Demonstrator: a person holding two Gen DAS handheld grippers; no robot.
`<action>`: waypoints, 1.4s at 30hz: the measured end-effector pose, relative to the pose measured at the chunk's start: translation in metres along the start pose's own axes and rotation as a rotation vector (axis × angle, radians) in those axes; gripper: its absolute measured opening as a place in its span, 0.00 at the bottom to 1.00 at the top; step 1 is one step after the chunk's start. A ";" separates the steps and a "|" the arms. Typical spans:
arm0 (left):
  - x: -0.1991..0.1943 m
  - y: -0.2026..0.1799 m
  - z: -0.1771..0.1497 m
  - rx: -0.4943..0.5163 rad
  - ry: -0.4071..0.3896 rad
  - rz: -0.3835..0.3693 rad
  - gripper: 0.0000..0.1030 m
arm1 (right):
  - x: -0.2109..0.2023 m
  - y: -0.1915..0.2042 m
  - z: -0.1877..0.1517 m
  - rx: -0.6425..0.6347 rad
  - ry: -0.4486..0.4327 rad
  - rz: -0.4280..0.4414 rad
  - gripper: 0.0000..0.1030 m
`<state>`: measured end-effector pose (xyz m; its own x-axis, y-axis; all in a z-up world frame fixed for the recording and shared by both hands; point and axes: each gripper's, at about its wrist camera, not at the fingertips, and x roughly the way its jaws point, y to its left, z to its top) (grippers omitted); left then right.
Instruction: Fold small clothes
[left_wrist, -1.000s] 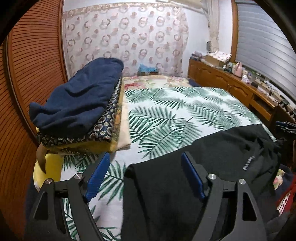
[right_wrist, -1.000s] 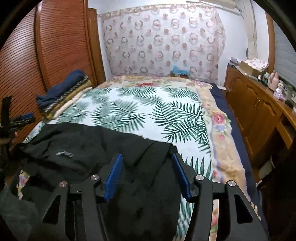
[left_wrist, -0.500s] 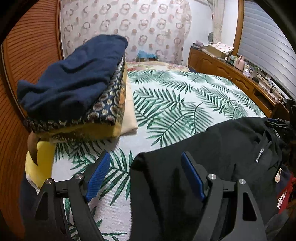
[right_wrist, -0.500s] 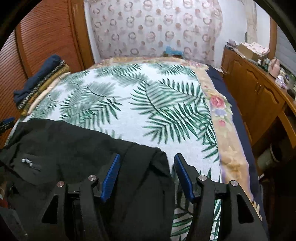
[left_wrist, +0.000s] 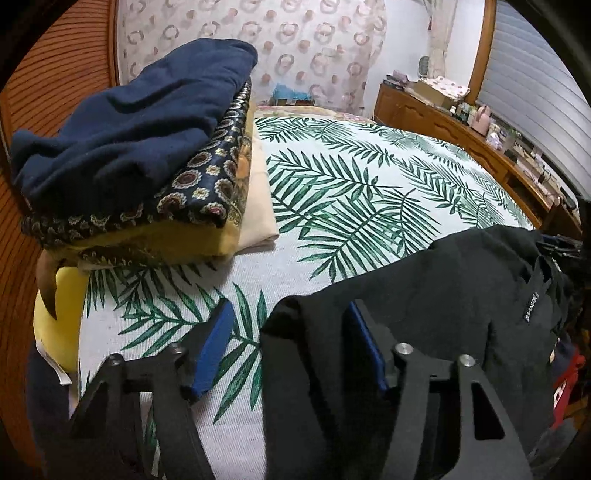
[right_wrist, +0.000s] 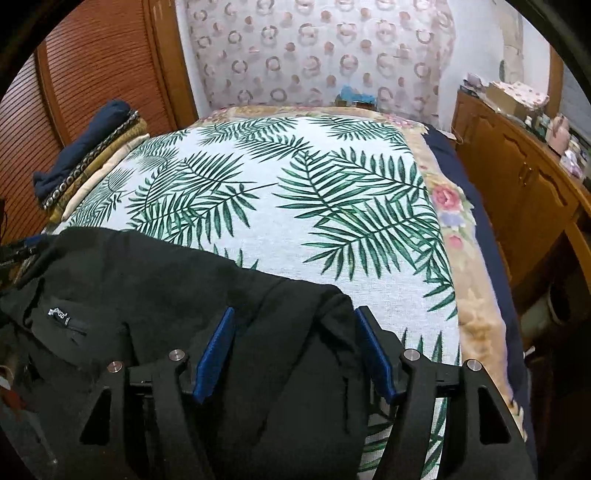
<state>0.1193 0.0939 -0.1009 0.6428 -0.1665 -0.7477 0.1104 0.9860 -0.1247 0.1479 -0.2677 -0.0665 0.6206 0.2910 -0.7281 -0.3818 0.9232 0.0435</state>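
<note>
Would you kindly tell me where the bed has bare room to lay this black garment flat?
The widest bare patch is the palm-leaf bedspread, between the black garment, the stack of folded clothes and the floral blanket edge. It is crowded by that stack and along the near edge under the garment.

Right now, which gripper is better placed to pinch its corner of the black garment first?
Right gripper: the black garment fills the gap between both blue pads. The left gripper, jaws just closing, straddles only the garment's edge, with bare leaf-print bedspread beside its left pad.
</note>
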 end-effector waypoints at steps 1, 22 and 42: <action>0.000 -0.001 0.000 0.003 0.003 -0.010 0.53 | 0.000 0.001 0.000 -0.006 0.003 0.001 0.63; -0.158 -0.050 0.007 0.069 -0.354 -0.075 0.09 | -0.134 0.023 -0.024 -0.014 -0.278 0.101 0.11; -0.303 -0.059 0.039 0.101 -0.727 -0.087 0.09 | -0.337 0.035 -0.044 -0.106 -0.621 0.030 0.11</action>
<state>-0.0523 0.0857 0.1589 0.9648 -0.2377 -0.1123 0.2301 0.9701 -0.0770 -0.1048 -0.3450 0.1503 0.8784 0.4370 -0.1936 -0.4510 0.8919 -0.0334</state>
